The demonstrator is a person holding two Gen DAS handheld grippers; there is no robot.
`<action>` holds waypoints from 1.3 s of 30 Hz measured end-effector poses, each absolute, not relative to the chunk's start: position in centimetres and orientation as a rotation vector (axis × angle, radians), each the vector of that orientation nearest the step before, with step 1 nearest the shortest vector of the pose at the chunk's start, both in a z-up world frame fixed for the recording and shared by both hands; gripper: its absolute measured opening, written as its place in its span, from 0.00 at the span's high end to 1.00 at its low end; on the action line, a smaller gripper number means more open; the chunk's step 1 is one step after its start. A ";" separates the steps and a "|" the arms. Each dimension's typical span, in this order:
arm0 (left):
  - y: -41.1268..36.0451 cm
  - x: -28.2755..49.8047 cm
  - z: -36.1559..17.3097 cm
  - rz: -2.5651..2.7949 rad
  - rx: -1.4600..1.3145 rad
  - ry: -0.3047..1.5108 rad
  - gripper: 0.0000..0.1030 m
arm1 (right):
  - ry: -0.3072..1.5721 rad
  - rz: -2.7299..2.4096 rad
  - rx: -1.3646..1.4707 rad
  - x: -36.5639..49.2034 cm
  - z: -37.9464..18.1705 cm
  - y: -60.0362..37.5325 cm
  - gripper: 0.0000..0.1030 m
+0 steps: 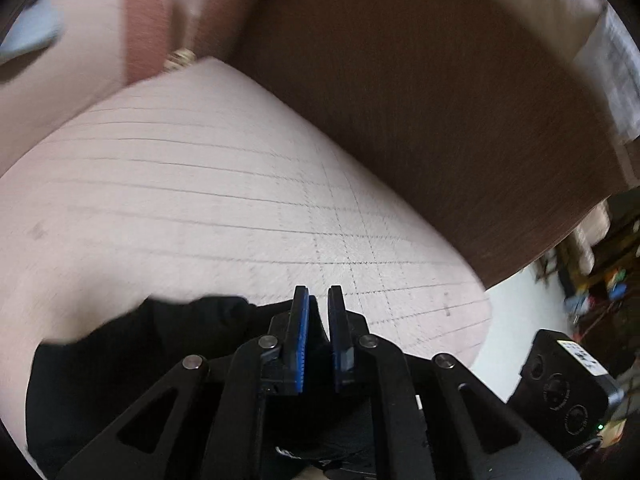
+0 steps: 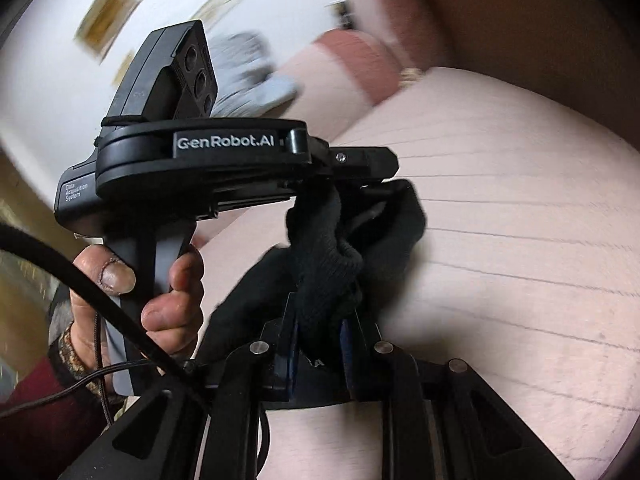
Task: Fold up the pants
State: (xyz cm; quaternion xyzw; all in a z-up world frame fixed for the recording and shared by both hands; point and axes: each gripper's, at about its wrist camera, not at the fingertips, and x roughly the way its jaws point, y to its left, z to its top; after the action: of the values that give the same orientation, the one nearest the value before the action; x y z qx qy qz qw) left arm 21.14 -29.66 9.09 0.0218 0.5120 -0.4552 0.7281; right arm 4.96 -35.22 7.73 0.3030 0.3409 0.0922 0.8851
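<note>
The black pants (image 1: 132, 344) hang bunched over a pale pink quilted bed (image 1: 208, 184). In the left wrist view my left gripper (image 1: 318, 300) has its jaws nearly closed, black cloth lying under and between the blue pads (image 1: 303, 344). In the right wrist view the pants (image 2: 332, 264) rise as a knitted bunch between my right gripper (image 2: 320, 320) fingers, which are shut on them. The left gripper (image 2: 360, 168) shows there too, seen from the side, pinching another part of the same cloth just above.
A brown wooden headboard (image 1: 440, 100) stands behind the bed. A pink pillow with a reddish end (image 1: 144, 28) lies at the far left. Cluttered floor items (image 1: 600, 280) sit at the right. A hand (image 2: 168, 280) holds the left gripper's handle.
</note>
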 end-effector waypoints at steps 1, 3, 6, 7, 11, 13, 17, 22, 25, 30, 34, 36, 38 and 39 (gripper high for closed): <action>-27.1 21.2 9.7 -0.989 -0.009 1.112 0.91 | 0.717 0.222 0.600 5.4 8.4 -34.1 0.81; -23.5 21.5 10.5 -0.963 -0.091 1.093 0.91 | 0.739 0.288 0.543 6.3 9.6 -31.6 0.81; -16.7 21.5 10.5 -0.900 -0.235 1.062 0.89 | 0.787 0.383 0.449 8.2 10.6 -26.9 0.81; -13.8 21.4 10.2 -0.870 -0.295 1.051 0.89 | 0.802 0.406 0.422 8.8 10.8 -25.7 0.81; -6.1 21.5 8.1 -0.783 -0.459 1.045 0.90 | 0.886 0.463 0.276 11.9 9.9 -19.5 0.81; -3.4 21.5 6.9 -0.735 -0.500 1.045 0.89 | 0.924 0.469 0.232 13.3 9.0 -17.4 0.81; 0.6 21.3 4.2 -0.620 -0.568 1.059 0.76 | 1.003 0.461 0.151 15.9 6.2 -14.3 0.76; 4.0 20.1 2.1 -0.558 -0.644 1.052 0.59 | 1.052 0.527 0.163 17.0 5.5 -12.9 0.57; 6.2 18.5 1.8 -0.517 -0.690 1.028 0.54 | 1.065 0.618 0.212 16.3 6.0 -13.2 0.50; 8.7 15.6 2.6 -0.451 -0.719 0.986 0.53 | 1.067 0.663 0.205 12.5 7.6 -13.1 0.50; 8.9 12.9 3.3 -0.440 -0.704 0.949 0.48 | 0.984 0.480 0.222 13.2 10.5 -16.6 0.65; 8.6 11.8 3.4 -0.437 -0.681 0.935 0.46 | 0.969 0.385 0.233 15.2 11.3 -17.5 0.74; 7.9 10.8 3.4 -0.443 -0.648 0.924 0.46 | 0.977 0.333 0.238 17.4 11.4 -17.4 0.85; 7.6 10.5 3.4 -0.446 -0.631 0.918 0.46 | 0.988 0.316 0.238 18.3 11.3 -17.2 0.86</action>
State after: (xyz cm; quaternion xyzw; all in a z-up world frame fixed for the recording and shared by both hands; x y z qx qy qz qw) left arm 10.55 7.56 3.40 -0.2969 0.4321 -0.2098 0.8253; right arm 18.31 -17.24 11.26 0.1134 0.4712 0.1507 0.8616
